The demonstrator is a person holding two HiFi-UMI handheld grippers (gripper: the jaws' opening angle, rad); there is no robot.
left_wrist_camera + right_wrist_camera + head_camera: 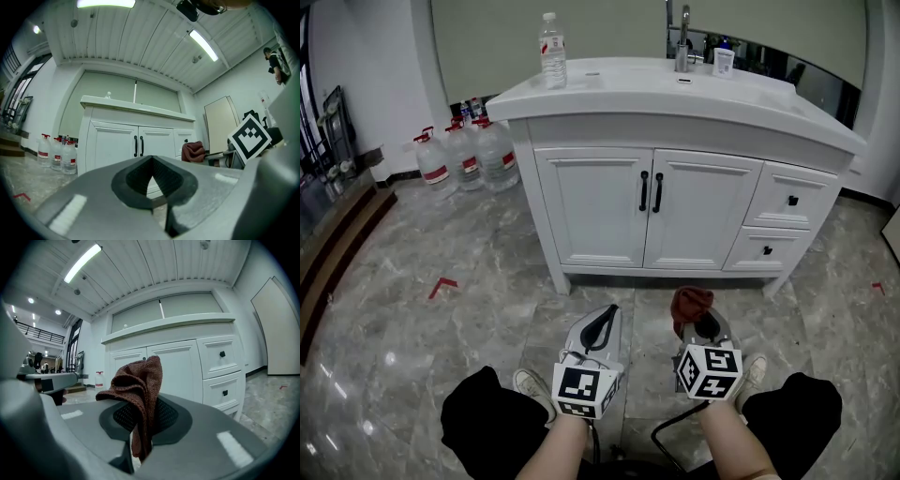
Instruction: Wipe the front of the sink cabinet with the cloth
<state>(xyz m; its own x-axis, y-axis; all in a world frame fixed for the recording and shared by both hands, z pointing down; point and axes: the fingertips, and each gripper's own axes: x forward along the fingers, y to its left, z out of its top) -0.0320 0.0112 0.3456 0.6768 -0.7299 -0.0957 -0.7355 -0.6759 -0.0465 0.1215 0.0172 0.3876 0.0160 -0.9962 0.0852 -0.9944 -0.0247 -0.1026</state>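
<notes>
Right gripper view: what are the jaws doing?

They are pressed together on the cloth (136, 380). It is a rust-red knit, bunched above the pads, with a tail hanging down between them.

And in the head view?

The right gripper (695, 322) is held low on a bare forearm that comes up from the bottom edge. It points at the sink cabinet (609, 216) and is well apart from it.

And the other hand?

The left gripper (606, 317) sits just beside the right one, level with it and in the same pose. Its jaws meet tip to tip with nothing between them.

Around them?

There are knees in black on either side, over a grey marble floor (487, 272). The cabinet doors are closed. A water bottle (550, 52) stands on the countertop, and water jugs (464, 155) stand on the floor beside the cabinet.
</notes>
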